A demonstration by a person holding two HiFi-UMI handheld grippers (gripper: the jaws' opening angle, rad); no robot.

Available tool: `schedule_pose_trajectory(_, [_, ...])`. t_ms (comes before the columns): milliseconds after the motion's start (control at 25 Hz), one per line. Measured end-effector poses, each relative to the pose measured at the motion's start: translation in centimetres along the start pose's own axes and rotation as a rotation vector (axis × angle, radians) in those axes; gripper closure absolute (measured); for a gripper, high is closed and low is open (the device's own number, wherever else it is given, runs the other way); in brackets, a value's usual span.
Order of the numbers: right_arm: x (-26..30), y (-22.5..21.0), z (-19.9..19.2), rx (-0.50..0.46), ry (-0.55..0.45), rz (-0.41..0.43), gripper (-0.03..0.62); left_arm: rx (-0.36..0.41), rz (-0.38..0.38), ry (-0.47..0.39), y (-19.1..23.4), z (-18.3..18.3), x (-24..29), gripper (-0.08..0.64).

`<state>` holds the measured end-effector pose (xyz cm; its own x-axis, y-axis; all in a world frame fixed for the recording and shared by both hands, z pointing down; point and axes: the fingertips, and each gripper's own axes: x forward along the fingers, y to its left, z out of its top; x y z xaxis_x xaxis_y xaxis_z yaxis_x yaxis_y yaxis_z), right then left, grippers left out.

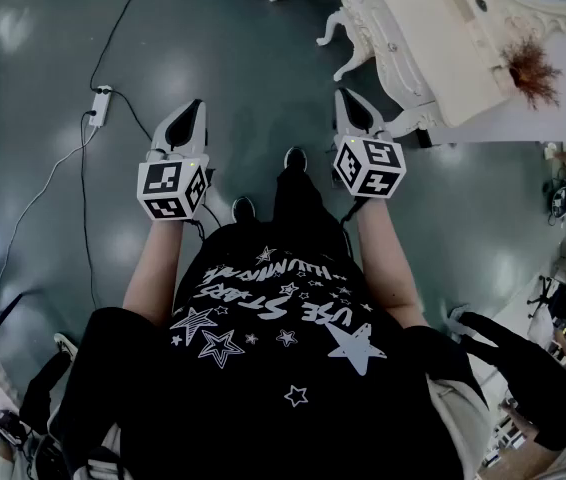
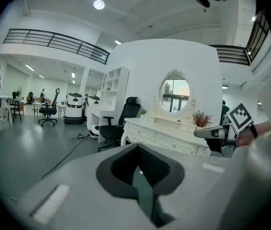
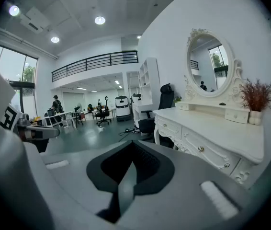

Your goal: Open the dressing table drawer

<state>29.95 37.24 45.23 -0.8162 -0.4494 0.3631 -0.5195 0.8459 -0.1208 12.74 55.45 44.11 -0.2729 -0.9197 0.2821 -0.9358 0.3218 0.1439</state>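
The dressing table [image 1: 433, 38] stands ahead and off to the right of the person, well apart from both hands, and every drawer front on it appears closed. In the right gripper view its drawers [image 3: 207, 151] run in a row along the front under the white tabletop [image 3: 221, 128], each with a small knob, and they lie to the right of the line the jaws point along. The right gripper [image 1: 346, 96] is the nearer one. Its jaws are pressed together with nothing between them. The left gripper [image 1: 199, 106] sits farther off on the other side of the body, jaws also pressed together and empty, and from it the table shows straight ahead but more distant. Reaching a knob likely calls for the right hand to swing rightward and forward, with the jaws spread before they meet it.
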Motion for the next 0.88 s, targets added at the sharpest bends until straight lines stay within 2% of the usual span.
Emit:
schedule_pose_trajectory(520, [-1.9,-0.4,1.6,-0.006,-0.021,0.006,0.565,-0.013,0.007,-0.023,-1.2,1.5,-1.1,0.560])
schedule_pose_trajectory(880, [-3.4,0.0,0.0,0.034,-0.023,-0.038,0.564,-0.014,-0.060,0.011,-2.1,-0.6,-2.7,0.560])
